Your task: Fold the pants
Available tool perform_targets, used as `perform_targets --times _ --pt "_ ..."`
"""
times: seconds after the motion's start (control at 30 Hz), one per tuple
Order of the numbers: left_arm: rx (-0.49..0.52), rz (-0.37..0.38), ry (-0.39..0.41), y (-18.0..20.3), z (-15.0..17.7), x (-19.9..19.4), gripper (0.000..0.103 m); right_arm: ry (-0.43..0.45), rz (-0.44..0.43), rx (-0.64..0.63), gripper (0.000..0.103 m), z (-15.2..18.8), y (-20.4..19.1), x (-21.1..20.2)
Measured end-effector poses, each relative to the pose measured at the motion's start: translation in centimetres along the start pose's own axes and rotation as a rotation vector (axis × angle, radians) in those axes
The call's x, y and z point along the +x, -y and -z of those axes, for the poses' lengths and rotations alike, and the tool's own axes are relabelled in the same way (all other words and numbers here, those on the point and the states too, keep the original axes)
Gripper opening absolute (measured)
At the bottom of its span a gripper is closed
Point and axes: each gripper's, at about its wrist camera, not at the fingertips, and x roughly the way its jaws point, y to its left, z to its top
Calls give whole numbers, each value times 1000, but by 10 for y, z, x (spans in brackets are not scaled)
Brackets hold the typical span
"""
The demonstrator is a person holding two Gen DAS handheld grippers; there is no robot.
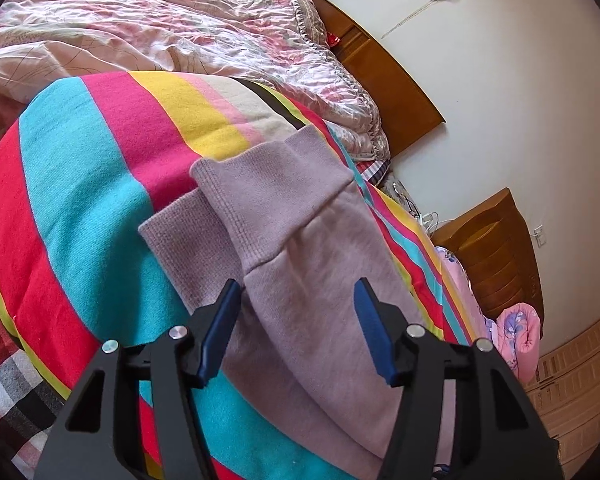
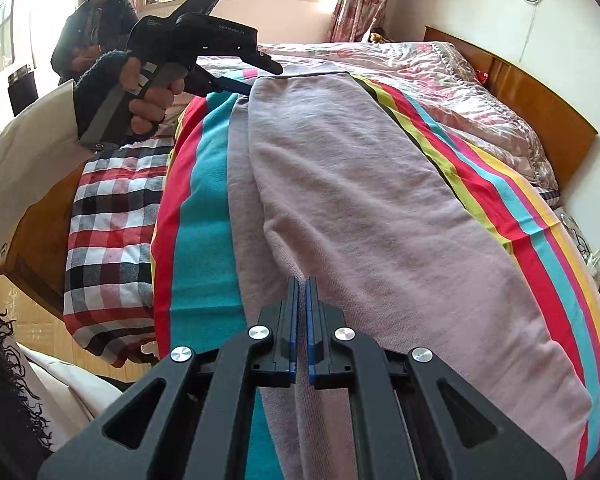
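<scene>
The pale lilac knit pants lie lengthwise on the rainbow-striped blanket, running from bottom centre to top centre of the right wrist view. The right gripper, jaws clenched, pinches the fabric's edge at the near end. The left gripper hangs released over the ribbed cuffs, at the far end.
</scene>
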Motion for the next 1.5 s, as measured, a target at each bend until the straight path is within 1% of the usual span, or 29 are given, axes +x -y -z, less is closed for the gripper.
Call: perform_targets --times 0.03,0.07,0.1,0.13,0.17,0.27,0.33,0.4,0.43,0.53,0.57,0.6,0.7,0.77,0.87,0.9,1.0,1.07,1.1,1.13,1.17,1.2,1.23,1.27,1.3,1.33,1.4,1.43,1.5 --pt "-4 -3 -4 -1 -1 3 55 1 2 1 3 0 1 0" --pt "-6 -7 -3 -1 -1 6 51 2 3 2 3 1 1 1" --pt "-5 -11 -4 -1 -1 7 28 1 2 0 3 1 1 1" --pt "0 -16 -12 -1 -2 9 16 2 5 -2 3 1 1 0" --pt "7 -19 -11 1 -1 9 7 5 11 -7 3 0 1 -1" --pt "73 -21 15 16 -3 -2 6 31 33 -16 3 -6 5 -14" --pt "104 -6 41 26 -4 -18 6 48 24 -33 3 -12 3 -29" --pt "123 -31 52 26 -3 -29 6 45 15 -80 3 -14 -6 -37" --pt "135 -57 39 21 0 -27 6 32 4 -91 3 -13 -9 -35" --pt "91 -96 -36 -8 13 -4 7 -45 -13 -118 3 0 -18 -7" --pt "84 -90 -43 -15 16 2 7 -67 -19 -118 3 5 -20 3" --pt "80 -71 -30 -20 19 2 7 -77 -23 -112 3 8 -22 9" --pt "77 -71 -13 -20 17 -3 7 -61 -11 -103 3 8 -26 4" --pt "108 -92 4 -12 17 -9 7 -43 -9 -95 3 6 -25 -4" --pt "105 -130 -26 -12 18 -1 8 -63 -24 -86 3 11 -24 4" --pt "94 -128 -26 -14 19 1 8 -77 -23 -91 4 13 -26 10" --pt "92 -132 -10 -12 21 -2 8 -61 -28 -72 5 15 -25 8" --pt "111 -148 -10 -10 21 -1 11 -62 -36 -60 6 16 -23 7" --pt "121 -149 -10 -8 21 -2 14 -59 -53 -48 9 17 -21 7" --pt "131 -163 -13 -5 22 -3 17 -58 -81 -29 17 18 -19 6" --pt "145 -192 -3 -1 23 -7 24 -58 -115 -7 32 18 -17 3" --pt "160 -225 20 5 23 -14 35 -53 -145 15 40 19 -15 -2" --pt "175 -322 71 13 25 -24 52 -35 -169 34 49 19 -11 -10" --pt "200 -422 145 25 28 -37 80 -6 -190 57 49 20 -8 -20" --pt "236 -441 210 38 31 -50 83 22 -205 89 49 20 -1 -29" --pt "265 -416 235 52 34 -59 84 46 -199 129 49 21 7 -36" --pt "323 -331 227 81 44 -63 85 71 -157 207 49 24 27 -44" --pt "377 -296 196 98 52 -56 87 62 -128 242 49 27 36 -41" --pt "485 -268 111 123 71 -29 89 6 -60 294 48 33 46 -29"
